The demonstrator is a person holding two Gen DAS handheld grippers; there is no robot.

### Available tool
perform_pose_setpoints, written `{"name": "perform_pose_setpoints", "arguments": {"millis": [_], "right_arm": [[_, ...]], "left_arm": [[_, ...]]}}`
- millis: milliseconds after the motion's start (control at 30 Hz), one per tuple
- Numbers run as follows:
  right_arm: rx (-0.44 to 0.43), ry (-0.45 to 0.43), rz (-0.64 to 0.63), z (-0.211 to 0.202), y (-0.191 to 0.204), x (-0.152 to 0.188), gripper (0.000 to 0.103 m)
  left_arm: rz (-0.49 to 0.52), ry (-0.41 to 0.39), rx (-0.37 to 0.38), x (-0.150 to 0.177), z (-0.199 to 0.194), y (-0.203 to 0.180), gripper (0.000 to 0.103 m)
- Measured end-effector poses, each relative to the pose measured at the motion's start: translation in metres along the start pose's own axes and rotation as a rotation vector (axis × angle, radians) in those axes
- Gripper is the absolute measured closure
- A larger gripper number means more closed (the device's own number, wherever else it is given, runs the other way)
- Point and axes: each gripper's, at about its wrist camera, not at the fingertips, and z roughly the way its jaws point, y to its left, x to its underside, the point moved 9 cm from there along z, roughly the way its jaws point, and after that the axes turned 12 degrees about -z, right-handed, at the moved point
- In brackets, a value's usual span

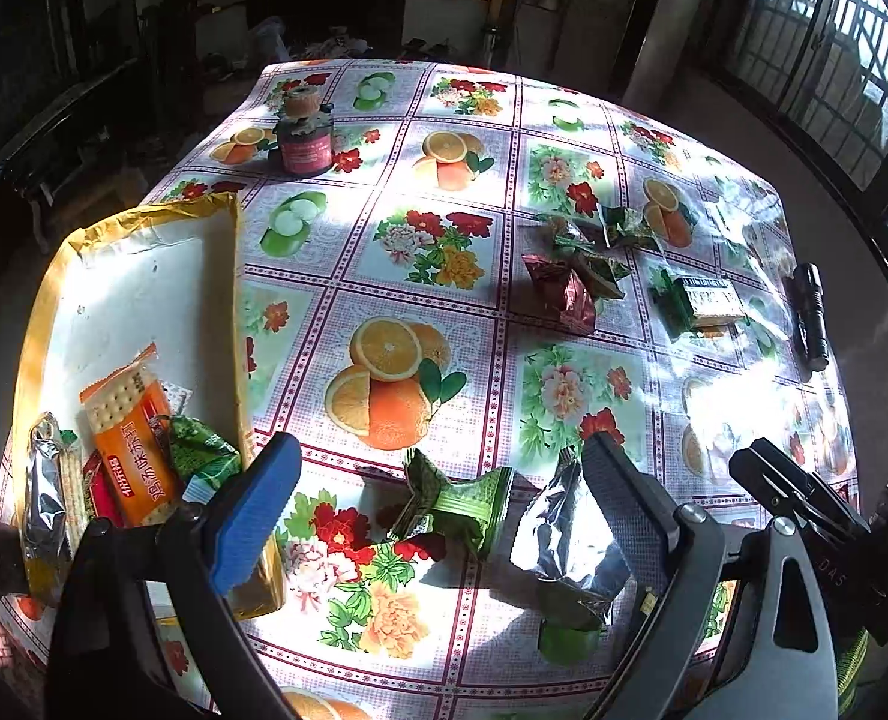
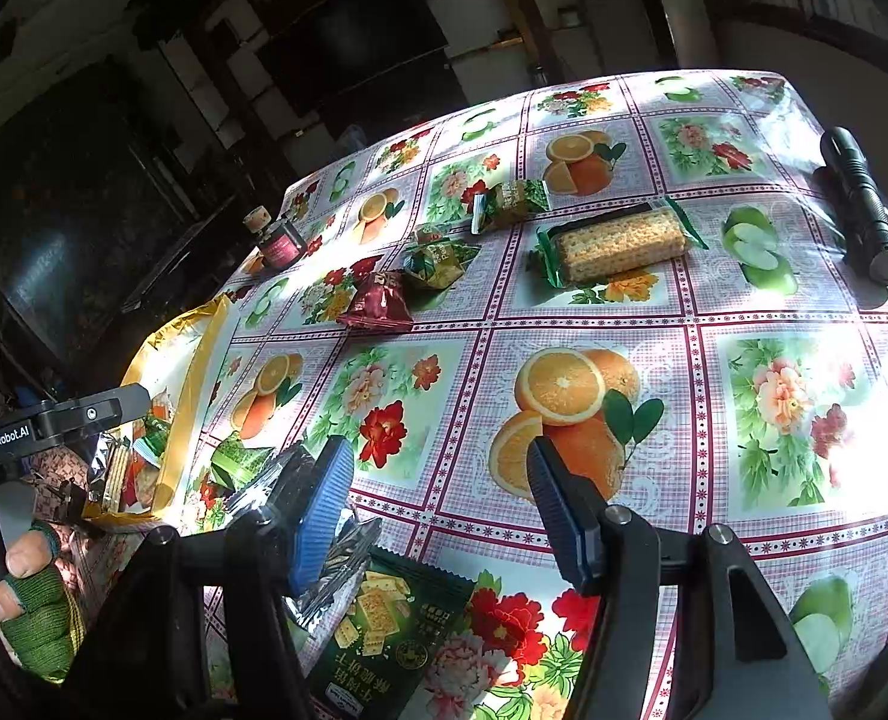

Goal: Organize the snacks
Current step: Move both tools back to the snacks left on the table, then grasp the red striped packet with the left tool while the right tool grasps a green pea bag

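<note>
**Snacks half gathered, both grippers empty over the near edge**

Snacks already collected lie in the yellow-rimmed tray [image 1: 144, 276] at your left: an orange cracker pack [image 1: 129, 438], a silver-ended sleeve and a few small green and red wrappers piled at its near end. That pile suggests the tray is your collecting point, so whatever lies loose on the floral tablecloth [image 1: 444, 228] probably belongs there too.

Your left gripper [image 1: 438, 498] hangs with its fingers wide apart and nothing clamped. Between them, on the cloth, sit a small green wrapped snack [image 1: 468, 507] and a crumpled silver-and-green packet [image 1: 570, 552], neither touched by a pad. Your right gripper [image 2: 438, 510] also stands apart and empty; a dark green cracker bag [image 2: 396, 618] lies below it, printed face up, partly hidden behind the blue left-hand finger.

Farther off wait a clear-wrapped cracker sleeve [image 2: 618, 243], a maroon packet [image 2: 378, 303] and several small green ones. The wrappers look thin and crinkly, likely to slip if pinched by an edge. The black flashlight [image 2: 861, 204] and small jar [image 2: 279, 243] are no snacks.
</note>
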Motion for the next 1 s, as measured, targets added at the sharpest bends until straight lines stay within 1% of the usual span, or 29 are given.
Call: {"name": "perform_pose_setpoints", "arguments": {"millis": [67, 100, 167, 233, 300, 333, 433, 500, 633, 667, 700, 767, 800, 900, 933, 967, 1000], "right_arm": [[0.008, -0.005, 0.024, 0.003, -0.010, -0.006, 0.042], [0.013, -0.008, 0.035, 0.005, -0.014, -0.011, 0.042], [0.025, -0.026, 0.040, 0.011, -0.023, -0.024, 0.042], [0.041, -0.035, 0.034, 0.021, -0.028, -0.041, 0.042], [0.050, -0.035, 0.011, 0.036, -0.033, -0.061, 0.042], [0.059, -0.029, -0.012, 0.045, -0.034, -0.071, 0.042], [0.096, 0.012, -0.102, 0.078, -0.039, -0.097, 0.042], [0.123, 0.057, -0.180, 0.099, -0.041, -0.110, 0.042], [0.194, 0.094, -0.418, 0.128, -0.032, -0.134, 0.042], [0.222, 0.099, -0.486, 0.134, -0.030, -0.139, 0.040], [0.239, 0.113, -0.546, 0.142, -0.028, -0.142, 0.035], [0.253, 0.161, -0.624, 0.160, -0.031, -0.145, 0.033], [0.255, 0.190, -0.635, 0.169, -0.035, -0.145, 0.033], [0.203, 0.273, -0.593, 0.188, -0.048, -0.136, 0.034], [0.182, 0.258, -0.566, 0.187, -0.051, -0.136, 0.034], [0.166, 0.258, -0.537, 0.184, -0.053, -0.134, 0.039], [0.168, 0.256, -0.515, 0.179, -0.055, -0.132, 0.050]], "left_arm": [[0.019, 0.021, 0.002, -0.003, 0.014, -0.016, 0.009], [0.023, 0.032, -0.008, -0.005, 0.022, -0.021, 0.009], [0.036, 0.055, -0.007, -0.009, 0.037, -0.034, 0.009], [0.037, 0.080, -0.014, -0.015, 0.050, -0.044, 0.009], [0.040, 0.102, 0.016, -0.022, 0.061, -0.056, 0.009], [0.037, 0.101, 0.007, -0.028, 0.067, -0.060, 0.009], [0.030, 0.131, 0.006, -0.037, 0.087, -0.066, 0.009], [0.021, 0.158, 0.003, -0.041, 0.099, -0.066, 0.009], [0.020, 0.177, 0.016, -0.047, 0.113, -0.067, 0.009], [0.022, 0.180, 0.016, -0.049, 0.116, -0.068, 0.009], [0.024, 0.185, 0.016, -0.050, 0.120, -0.068, 0.009], [0.027, 0.197, 0.014, -0.051, 0.127, -0.069, 0.009], [0.028, 0.206, 0.011, -0.050, 0.131, -0.070, 0.009], [0.027, 0.223, 0.002, -0.049, 0.141, -0.070, 0.010], [0.030, 0.227, -0.002, -0.049, 0.144, -0.070, 0.012], [0.030, 0.225, -0.010, -0.048, 0.146, -0.070, 0.017], [0.040, 0.200, -0.029, -0.050, 0.145, -0.069, 0.024]]}}
